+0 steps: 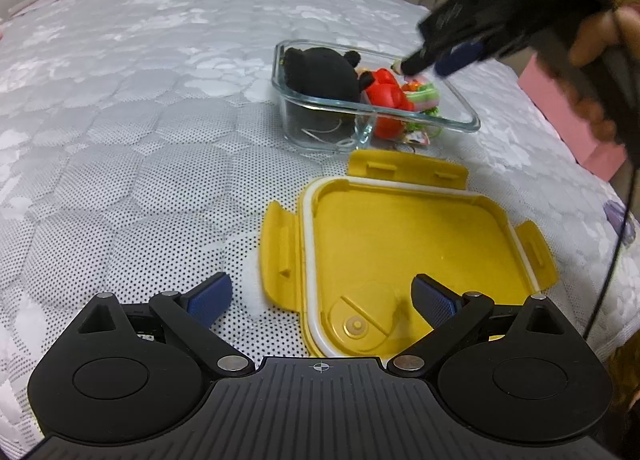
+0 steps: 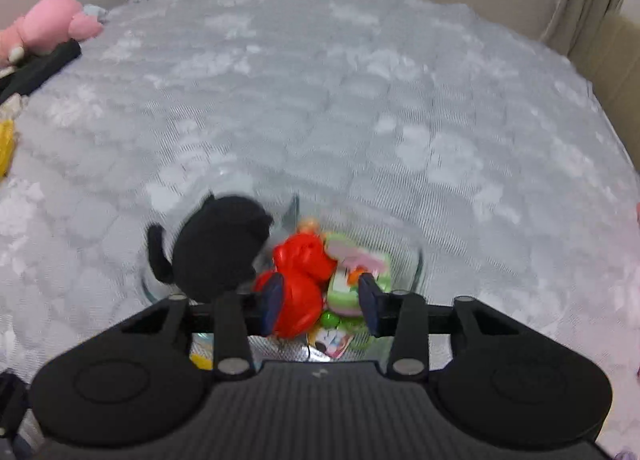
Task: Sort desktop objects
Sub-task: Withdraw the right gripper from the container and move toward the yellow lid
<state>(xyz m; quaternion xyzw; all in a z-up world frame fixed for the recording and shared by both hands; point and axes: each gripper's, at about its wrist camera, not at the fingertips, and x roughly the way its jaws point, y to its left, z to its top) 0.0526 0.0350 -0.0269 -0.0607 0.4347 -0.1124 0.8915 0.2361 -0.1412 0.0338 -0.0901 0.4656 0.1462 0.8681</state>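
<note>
My right tool hangs spread over the toys in the glass box; left tool spread above the yellow lid.

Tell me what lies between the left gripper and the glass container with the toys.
The yellow lid, lying upside down on the quilted cover, fills the stretch between the left gripper and the glass container. The left wrist view shows this.

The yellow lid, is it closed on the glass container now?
No, the yellow lid lies upside down on the bed cover, apart from the open glass container, which holds toys.
</note>
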